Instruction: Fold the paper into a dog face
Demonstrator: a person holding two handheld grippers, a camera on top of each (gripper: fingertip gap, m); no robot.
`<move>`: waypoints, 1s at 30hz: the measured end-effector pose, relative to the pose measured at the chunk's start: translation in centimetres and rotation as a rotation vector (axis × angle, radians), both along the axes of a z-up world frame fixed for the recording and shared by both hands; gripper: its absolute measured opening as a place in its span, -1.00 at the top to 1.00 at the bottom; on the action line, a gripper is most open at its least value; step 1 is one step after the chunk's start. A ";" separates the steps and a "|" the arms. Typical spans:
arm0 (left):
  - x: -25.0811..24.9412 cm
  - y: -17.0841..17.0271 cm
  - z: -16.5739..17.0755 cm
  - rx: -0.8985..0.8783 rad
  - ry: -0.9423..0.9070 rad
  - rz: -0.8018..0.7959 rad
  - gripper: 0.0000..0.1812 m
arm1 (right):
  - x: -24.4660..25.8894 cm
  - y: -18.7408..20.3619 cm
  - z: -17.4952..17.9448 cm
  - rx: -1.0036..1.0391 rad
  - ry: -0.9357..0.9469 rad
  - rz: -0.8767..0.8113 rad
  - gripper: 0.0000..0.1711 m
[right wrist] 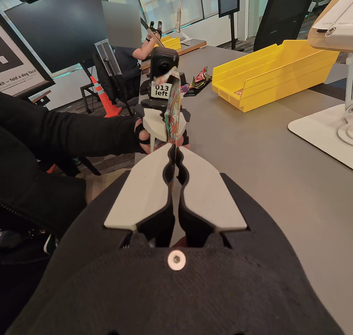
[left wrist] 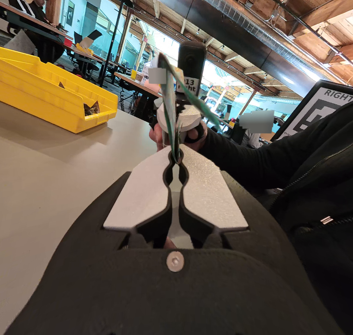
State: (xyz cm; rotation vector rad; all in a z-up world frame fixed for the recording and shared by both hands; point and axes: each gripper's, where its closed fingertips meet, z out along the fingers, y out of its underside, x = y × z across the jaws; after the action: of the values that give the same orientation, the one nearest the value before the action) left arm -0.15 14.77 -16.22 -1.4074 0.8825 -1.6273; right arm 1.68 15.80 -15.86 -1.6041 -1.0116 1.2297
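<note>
Grey desk [right wrist: 267,173] below, both tools work in mid-air: the right gripper [right wrist: 174,154] and left gripper [left wrist: 176,155] are each pinched closed on the patterned paper [right wrist: 173,119], held edge-on between them above the desk's near edge. Firm, even tension should sharpen the crease. Yellow bin [right wrist: 267,81] waits beyond.

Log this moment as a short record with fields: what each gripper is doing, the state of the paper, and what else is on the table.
left gripper: shut on the paper
right gripper: shut on the paper
paper: patterned sheet, held in the air between the two grippers, edge-on to both cameras, off the table
yellow bin: on the table, open end toward the grippers, a few folded papers inside
folded papers pile: on the table beside the bin
white stand base: on the table's right side
</note>
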 end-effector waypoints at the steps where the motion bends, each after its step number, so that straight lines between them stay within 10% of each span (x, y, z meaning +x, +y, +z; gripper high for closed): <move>1: -0.1 0.0 0.0 -0.004 -0.003 -0.004 1.00 | -0.1 0.0 0.0 -0.002 0.001 -0.001 1.00; 16: -1.3 2.6 -1.9 -0.031 0.071 0.108 0.76 | 1.0 1.5 1.3 0.010 0.037 -0.058 1.00; 30: -3.9 8.6 -9.6 0.145 0.537 0.490 0.68 | 5.3 5.0 1.7 -0.014 0.070 -0.189 1.00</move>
State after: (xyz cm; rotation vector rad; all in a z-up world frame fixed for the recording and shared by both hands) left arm -4.10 23.39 -25.86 -1.8159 0.8358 -0.8165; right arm 6.99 20.79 -14.18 -1.6162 -0.7897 1.1577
